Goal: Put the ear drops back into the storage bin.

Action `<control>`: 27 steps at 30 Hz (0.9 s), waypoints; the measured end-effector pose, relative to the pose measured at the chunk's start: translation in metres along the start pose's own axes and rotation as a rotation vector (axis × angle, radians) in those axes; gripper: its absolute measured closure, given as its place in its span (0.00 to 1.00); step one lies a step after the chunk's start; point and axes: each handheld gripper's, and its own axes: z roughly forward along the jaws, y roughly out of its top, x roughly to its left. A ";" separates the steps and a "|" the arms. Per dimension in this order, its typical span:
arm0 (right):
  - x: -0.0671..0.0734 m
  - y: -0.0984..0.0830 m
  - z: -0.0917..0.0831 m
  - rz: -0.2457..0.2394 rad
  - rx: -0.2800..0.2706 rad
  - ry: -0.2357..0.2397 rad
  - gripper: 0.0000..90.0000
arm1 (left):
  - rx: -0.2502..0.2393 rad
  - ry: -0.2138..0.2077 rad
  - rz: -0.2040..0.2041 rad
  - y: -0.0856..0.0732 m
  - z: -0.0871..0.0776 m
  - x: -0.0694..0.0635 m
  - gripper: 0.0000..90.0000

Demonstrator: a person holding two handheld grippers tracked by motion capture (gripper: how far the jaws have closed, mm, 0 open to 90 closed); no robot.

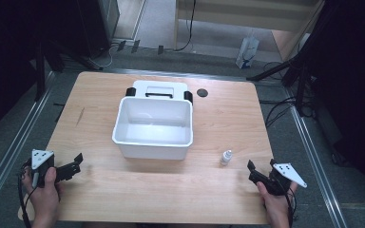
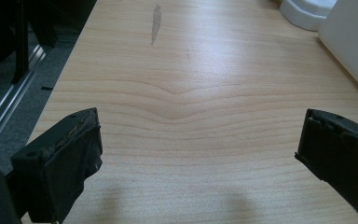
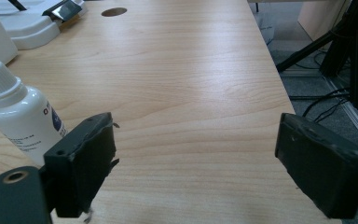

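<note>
- A small bottle (image 1: pixel 226 157) stands upright on the tabletop (image 1: pixel 123 190), just right of the bin (image 1: pixel 153 127).
- The right tongs (image 1: pixel 259 167), released and empty, sit nearest; the bottle lies just ahead to their left.
- The left tongs (image 1: pixel 76 161), also released, rest well apart.

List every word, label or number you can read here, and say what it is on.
Small white bottle: a blue mark and lines of print on its label, too small and cut off by the right gripper's jaw to read.
White bin, lid and table: no text.
</note>
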 end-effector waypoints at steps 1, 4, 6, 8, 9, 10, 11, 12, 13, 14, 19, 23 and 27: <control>0.000 0.000 0.000 -0.001 0.004 0.003 0.14 | 0.000 0.000 0.000 0.000 0.000 0.000 0.01; 0.000 0.000 0.000 0.002 0.005 0.005 0.15 | 0.003 0.000 0.001 0.000 0.000 0.000 0.01; 0.000 0.000 0.000 0.003 0.004 0.005 0.15 | 0.003 0.001 0.003 0.000 0.000 0.000 0.01; 0.002 0.000 0.000 -0.018 0.010 0.006 0.20 | 0.005 0.005 0.012 0.000 0.000 -0.001 0.01; 0.002 0.001 0.001 -0.035 0.019 0.012 0.20 | 0.004 0.006 0.012 0.000 0.000 -0.001 0.01; 0.003 0.001 0.001 -0.039 0.027 0.014 0.20 | 0.004 0.003 0.010 0.000 0.000 -0.001 0.01; 0.003 0.001 0.001 -0.039 0.027 0.014 0.20 | 0.004 0.003 0.010 0.000 0.000 -0.001 0.01; 0.003 0.003 0.002 -0.052 0.053 0.028 0.20 | 0.003 -0.002 0.006 0.000 -0.001 0.000 0.01; 0.003 0.003 0.002 -0.052 0.053 0.028 0.20 | 0.003 -0.002 0.006 0.000 -0.001 0.000 0.01; 0.003 0.006 0.002 -0.051 0.073 0.034 0.20 | -0.001 -0.007 -0.001 0.000 -0.001 0.000 0.01; 0.005 0.015 -0.001 -0.087 0.096 0.036 0.22 | -0.003 -0.009 -0.009 0.000 -0.001 0.001 0.01; 0.009 0.027 0.002 -0.173 0.184 0.054 0.22 | 0.002 -0.011 -0.007 0.000 -0.001 0.001 0.01; 0.015 0.040 0.004 -0.236 0.271 0.095 0.19 | 0.005 -0.012 -0.009 0.000 -0.001 0.002 0.01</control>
